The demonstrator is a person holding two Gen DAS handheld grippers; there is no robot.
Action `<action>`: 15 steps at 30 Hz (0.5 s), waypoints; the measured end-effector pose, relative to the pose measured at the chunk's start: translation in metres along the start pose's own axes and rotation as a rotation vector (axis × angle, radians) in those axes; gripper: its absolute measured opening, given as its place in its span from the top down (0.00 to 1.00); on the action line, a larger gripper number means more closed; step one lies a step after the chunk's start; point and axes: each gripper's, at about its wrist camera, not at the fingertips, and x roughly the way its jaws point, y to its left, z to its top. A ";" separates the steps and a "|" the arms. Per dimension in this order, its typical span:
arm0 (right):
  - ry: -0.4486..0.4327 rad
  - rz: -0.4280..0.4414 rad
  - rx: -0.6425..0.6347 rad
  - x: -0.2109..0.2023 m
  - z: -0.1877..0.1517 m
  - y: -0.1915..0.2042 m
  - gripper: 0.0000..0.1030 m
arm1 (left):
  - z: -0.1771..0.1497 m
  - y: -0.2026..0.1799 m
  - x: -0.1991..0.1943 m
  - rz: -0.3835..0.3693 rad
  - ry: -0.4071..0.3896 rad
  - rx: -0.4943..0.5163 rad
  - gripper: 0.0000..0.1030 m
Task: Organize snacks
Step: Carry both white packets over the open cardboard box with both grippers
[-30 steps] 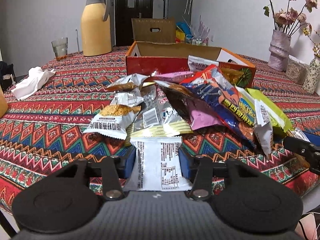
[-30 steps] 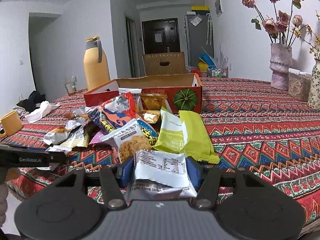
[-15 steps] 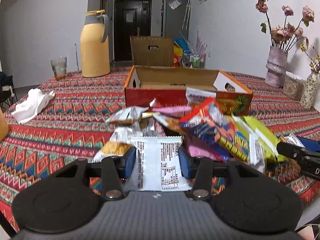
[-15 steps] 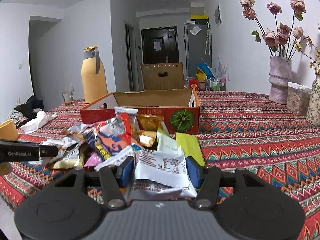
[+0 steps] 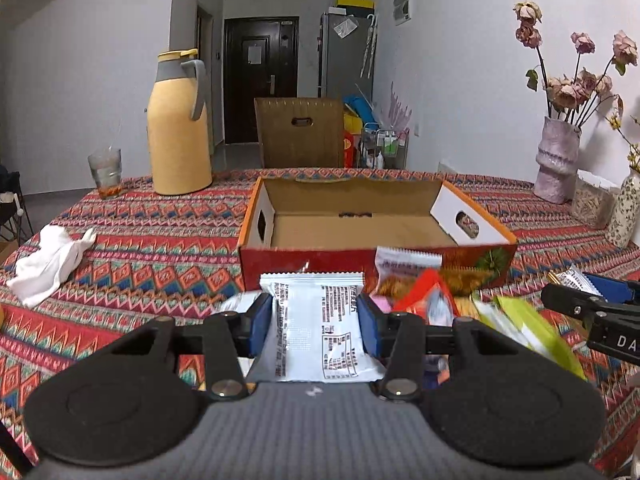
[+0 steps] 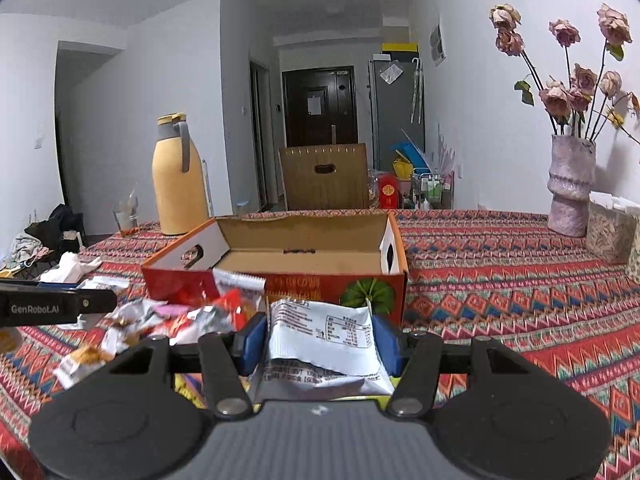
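The left tongs point(image 5: 316, 328) pinch a white snack packet point(image 5: 320, 332) between their blue pads, its printed back facing up. The right tongs point(image 6: 320, 340) pinch a crumpled silver-white packet point(image 6: 324, 344) the same way, with a nutrition table showing on it. Both packets hang above the near edge of the bench point(image 5: 160, 248), which is covered in a red zigzag-patterned cloth.

At twelve o'clock from each pair of tongs stands an open red cardboard box point(image 5: 360, 224), its brown inside bare. A loose pile of snacks point(image 5: 460, 304) lies against the box's near wall, at about two o'clock in the left view and ten o'clock in the right view.

At ten o'clock in the left view stand a yellow thermos jug point(image 5: 178, 128) and a glass point(image 5: 106, 172), with a white cloth point(image 5: 48, 264) nearer at nine. A vase of dried roses point(image 5: 558, 160) stands at two o'clock.
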 end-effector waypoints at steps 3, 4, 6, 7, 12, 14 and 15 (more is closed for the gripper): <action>-0.010 -0.004 -0.001 0.012 0.011 -0.001 0.46 | 0.010 0.001 0.009 -0.001 -0.009 -0.008 0.55; -0.014 -0.004 -0.001 0.016 0.015 -0.002 0.46 | 0.013 0.001 0.013 -0.003 -0.012 -0.012 0.55; -0.021 -0.006 -0.005 0.025 0.023 -0.002 0.46 | 0.020 0.001 0.019 -0.002 -0.019 -0.013 0.55; -0.024 -0.007 -0.006 0.030 0.027 -0.003 0.46 | 0.023 0.001 0.023 -0.003 -0.021 -0.013 0.55; -0.039 -0.009 -0.002 0.054 0.046 -0.005 0.46 | 0.038 -0.001 0.041 0.002 -0.028 -0.016 0.55; -0.045 -0.009 -0.003 0.063 0.053 -0.004 0.46 | 0.044 -0.002 0.046 0.002 -0.036 -0.019 0.55; -0.047 -0.008 -0.005 0.068 0.057 -0.004 0.46 | 0.047 -0.002 0.049 0.000 -0.040 -0.020 0.55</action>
